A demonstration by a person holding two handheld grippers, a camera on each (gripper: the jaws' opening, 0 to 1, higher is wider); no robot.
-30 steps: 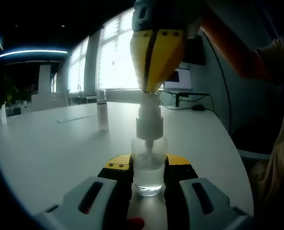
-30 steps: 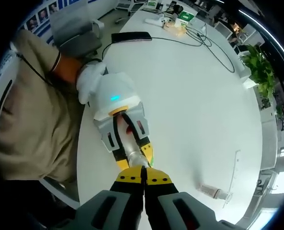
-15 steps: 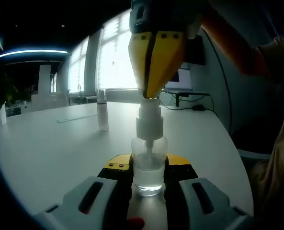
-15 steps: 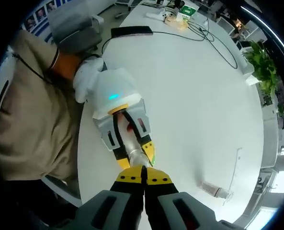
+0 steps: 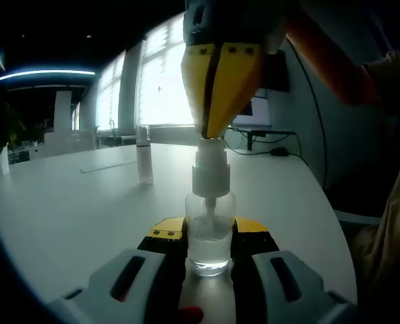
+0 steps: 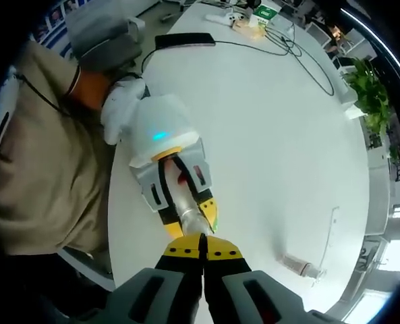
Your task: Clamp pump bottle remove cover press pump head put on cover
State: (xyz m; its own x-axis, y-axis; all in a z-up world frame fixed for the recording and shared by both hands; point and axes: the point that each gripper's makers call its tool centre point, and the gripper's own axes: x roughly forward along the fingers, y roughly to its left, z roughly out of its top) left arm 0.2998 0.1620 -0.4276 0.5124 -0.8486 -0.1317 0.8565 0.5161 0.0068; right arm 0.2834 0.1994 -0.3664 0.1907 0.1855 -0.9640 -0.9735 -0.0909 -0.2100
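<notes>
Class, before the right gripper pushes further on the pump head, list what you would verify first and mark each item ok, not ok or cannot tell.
1. Left gripper clamps the pump bottle: ok.
2. Bottle stands upright on the table: ok.
3. Right gripper, jaws closed, sits centred on the pump head: ok.
4. Cover is off, standing apart on the table: ok.
5. Nozzle direction: cannot tell.
6. Pump head pressed fully down: cannot tell.

a white table point(image 5: 65, 202) is stretching ahead of the jaws, a plant point(image 6: 365, 94) is sitting far right, cables point(image 6: 291, 54) are lying beyond.
</notes>
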